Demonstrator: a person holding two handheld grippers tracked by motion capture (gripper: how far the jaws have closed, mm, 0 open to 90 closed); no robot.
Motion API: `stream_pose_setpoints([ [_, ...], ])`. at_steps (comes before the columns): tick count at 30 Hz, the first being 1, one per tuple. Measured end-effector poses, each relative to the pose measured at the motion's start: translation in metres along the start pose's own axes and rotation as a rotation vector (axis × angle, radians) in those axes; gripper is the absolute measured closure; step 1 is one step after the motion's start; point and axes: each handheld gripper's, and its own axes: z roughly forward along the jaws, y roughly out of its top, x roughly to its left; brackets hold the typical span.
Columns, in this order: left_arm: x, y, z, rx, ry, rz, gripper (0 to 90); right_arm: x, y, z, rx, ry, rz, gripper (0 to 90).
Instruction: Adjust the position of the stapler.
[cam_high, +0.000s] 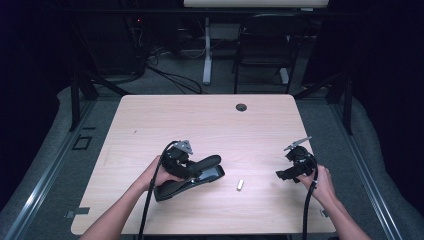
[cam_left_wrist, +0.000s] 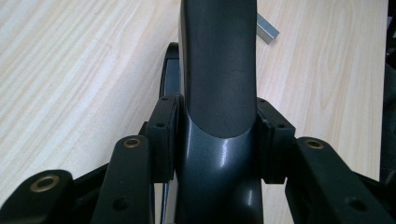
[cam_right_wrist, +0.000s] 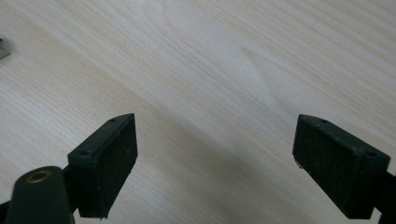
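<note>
Dark grey plastic — a stapler (cam_high: 192, 179) lies on the pale wood counter (cam_high: 210, 120), its top arm pinched by the left gripper (cam_left_wrist: 217, 135). The right gripper (cam_right_wrist: 215, 158) hovers well apart, jaws spread — a small metal piece (cam_high: 240, 185) between them.

Lt wood table (cam_high: 200, 115): dark stapler (cam_high: 192, 182), sm metal piece (cam_high: 240, 185) just beside.

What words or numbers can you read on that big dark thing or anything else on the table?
None. The dark stapler held in the left tongs shows no readable words or numbers. The small silver staple block and the wooden table carry no print either.
</note>
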Motion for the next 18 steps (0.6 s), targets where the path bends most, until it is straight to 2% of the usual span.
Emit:
stream_pose_setpoints([
  [8,-0.0018,0.0004,0.0010,0.016,-0.042,0.027,57.2,-0.0003,0.0003,0.0001,0.011,-0.007,-0.008,13.7],
  [13,-0.0038,0.0000,0.0020,0.020,-0.073,0.053,57.0,0.0009,0.0000,0.0002,-0.002,-0.003,0.001,13.7],
  [16,-0.0058,0.0005,0.0023,0.028,-0.095,0.079,56.9,0.0014,0.0002,-0.0008,-0.012,-0.007,-0.011,13.5],
  [18,-0.0055,0.0005,0.0018,0.030,-0.100,0.073,56.5,0.0022,0.0008,-0.0027,-0.026,-0.001,-0.021,13.3],
])
